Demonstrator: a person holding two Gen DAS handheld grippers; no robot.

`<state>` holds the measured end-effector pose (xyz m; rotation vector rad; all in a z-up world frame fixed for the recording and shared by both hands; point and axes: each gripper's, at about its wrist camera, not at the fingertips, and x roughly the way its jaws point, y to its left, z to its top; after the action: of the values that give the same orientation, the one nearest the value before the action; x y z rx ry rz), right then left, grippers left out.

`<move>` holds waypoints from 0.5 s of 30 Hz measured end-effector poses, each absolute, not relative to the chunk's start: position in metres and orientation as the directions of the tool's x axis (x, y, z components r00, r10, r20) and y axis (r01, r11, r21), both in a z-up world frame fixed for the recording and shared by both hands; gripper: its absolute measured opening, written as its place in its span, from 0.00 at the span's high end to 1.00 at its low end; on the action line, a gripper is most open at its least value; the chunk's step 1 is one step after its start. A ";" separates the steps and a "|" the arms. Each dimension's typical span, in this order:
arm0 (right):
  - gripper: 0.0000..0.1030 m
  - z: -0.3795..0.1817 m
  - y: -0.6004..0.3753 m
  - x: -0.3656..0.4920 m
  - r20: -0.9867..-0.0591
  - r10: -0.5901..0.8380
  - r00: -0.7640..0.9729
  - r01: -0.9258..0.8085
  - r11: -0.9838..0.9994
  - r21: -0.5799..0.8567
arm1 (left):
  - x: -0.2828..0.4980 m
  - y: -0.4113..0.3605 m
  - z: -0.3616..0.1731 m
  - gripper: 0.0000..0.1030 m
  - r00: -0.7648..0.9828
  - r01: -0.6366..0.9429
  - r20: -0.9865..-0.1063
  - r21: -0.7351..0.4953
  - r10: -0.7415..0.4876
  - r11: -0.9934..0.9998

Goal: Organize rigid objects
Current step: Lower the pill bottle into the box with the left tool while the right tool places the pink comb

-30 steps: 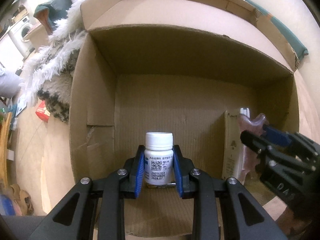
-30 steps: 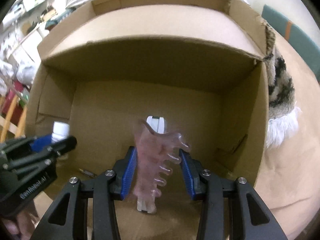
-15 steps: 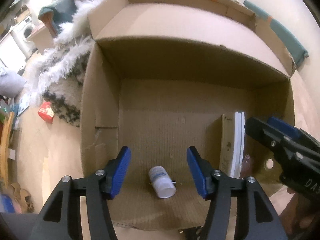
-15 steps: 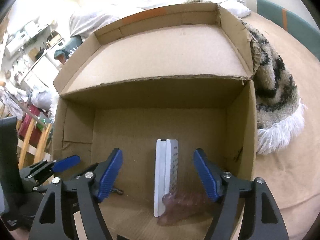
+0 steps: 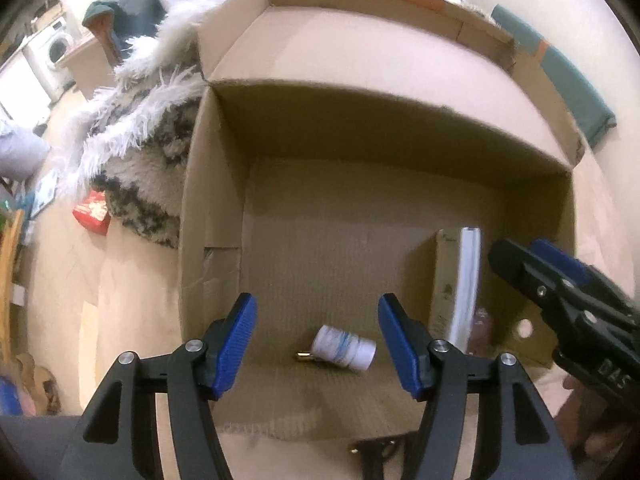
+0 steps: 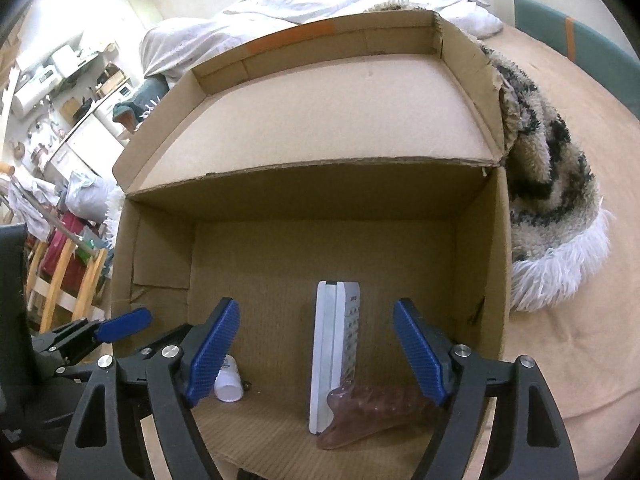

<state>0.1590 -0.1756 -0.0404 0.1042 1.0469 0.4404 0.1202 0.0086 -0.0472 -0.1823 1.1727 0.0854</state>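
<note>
An open cardboard box [image 5: 212, 216] [image 6: 160, 268] fills both views. A white pill bottle [image 5: 344, 347] [image 6: 229, 385] lies on its side on the box floor. My left gripper [image 5: 316, 344] is open and empty above it. A pink translucent comb-like piece [image 6: 372, 404] lies on the box floor against a white remote [image 6: 336, 356] [image 5: 468, 280] that stands on edge. My right gripper [image 6: 316, 356] is open and empty above them; it also shows at the right of the left wrist view [image 5: 560, 292].
A small brass-coloured item [image 5: 304, 357] lies by the bottle. A shaggy black-and-white rug [image 6: 552, 200] [image 5: 136, 152] lies beside the box. A red packet [image 5: 93, 212] lies on the floor at left. Wooden chairs [image 6: 60, 276] stand at far left.
Both grippers opened and pulled back up out of the box. The bottle was let go and fell on its side. The pink piece was let go and lies beside the remote.
</note>
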 end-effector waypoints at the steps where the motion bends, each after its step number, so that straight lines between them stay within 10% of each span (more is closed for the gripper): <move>1: 0.19 -0.038 -0.178 0.158 -0.809 0.405 0.427 -0.302 0.907 0.295 | 0.119 0.010 -0.044 0.42 0.391 -0.162 -0.920 -0.101 -0.030 0.982; 15: 0.19 -0.009 -0.203 0.111 -0.785 0.371 0.495 -0.284 0.924 0.258 | 0.057 0.031 -0.026 0.42 0.414 -0.208 -0.910 -0.103 -0.008 0.973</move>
<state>0.1107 -0.2031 -0.0091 0.0985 0.9749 0.3976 0.0570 0.0309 -0.0261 -0.2126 1.1396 0.1273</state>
